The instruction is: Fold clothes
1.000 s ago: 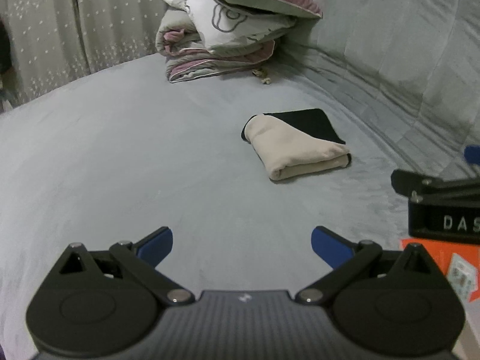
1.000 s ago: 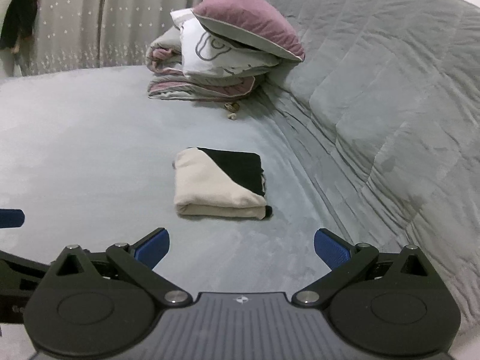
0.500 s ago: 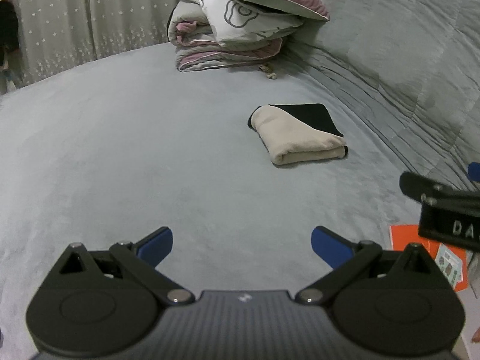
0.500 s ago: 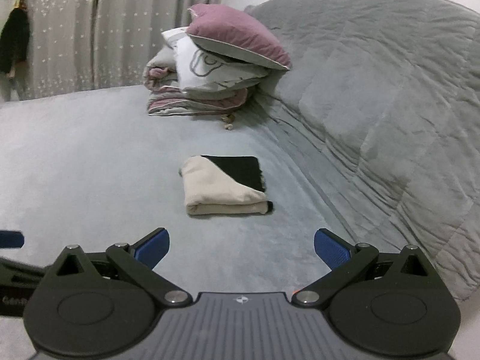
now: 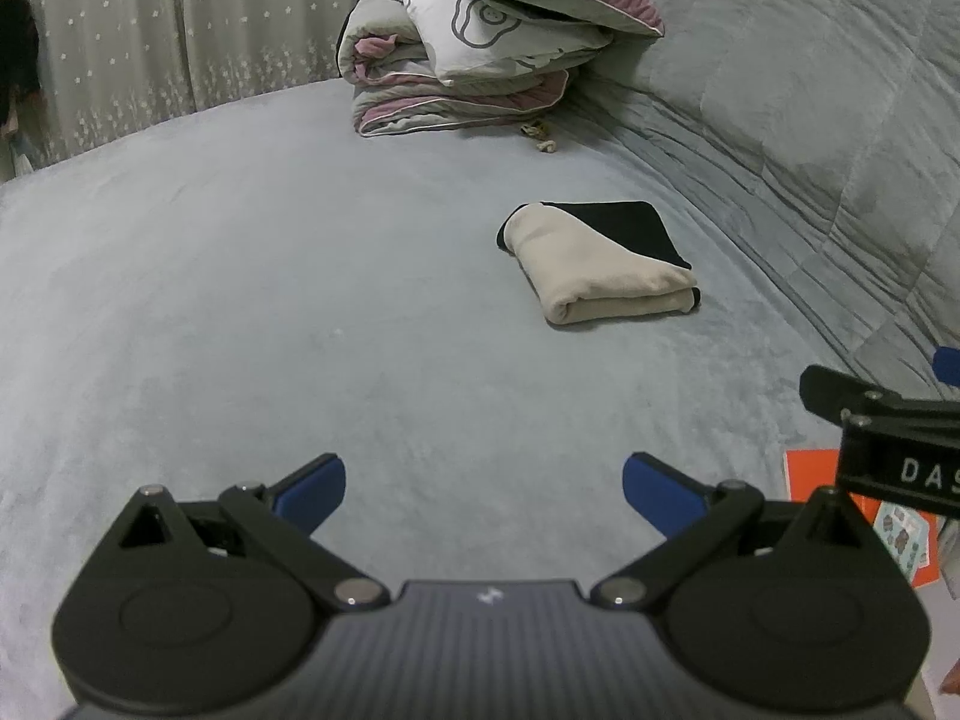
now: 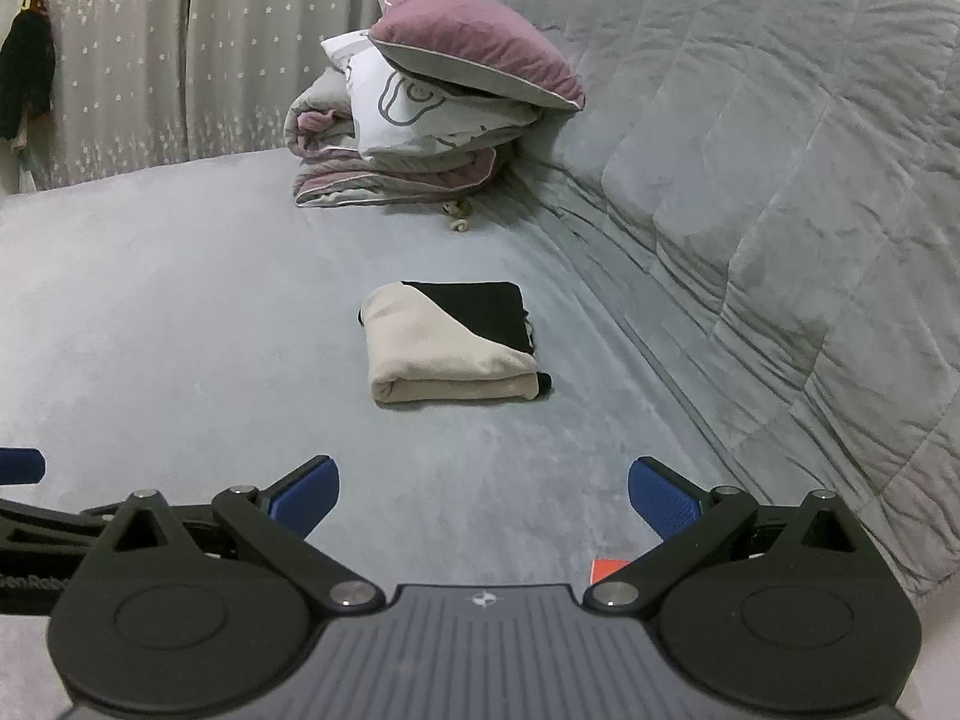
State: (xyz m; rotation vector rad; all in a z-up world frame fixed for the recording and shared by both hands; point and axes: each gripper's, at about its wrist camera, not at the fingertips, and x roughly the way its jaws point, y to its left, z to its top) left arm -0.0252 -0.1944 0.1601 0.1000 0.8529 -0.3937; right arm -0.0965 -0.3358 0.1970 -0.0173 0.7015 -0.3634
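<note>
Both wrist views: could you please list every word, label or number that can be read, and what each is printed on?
"DAS", cut off by the frame edge: white letters on the black right gripper body.
"GenRobo", cut off: faint letters on the black left gripper arm.
Orange printed card: print too small to read.
No other readable text.

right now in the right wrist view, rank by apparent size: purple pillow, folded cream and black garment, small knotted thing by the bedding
1. purple pillow, though it lies farther back
2. folded cream and black garment, close to it in apparent size
3. small knotted thing, clearly smallest
</note>
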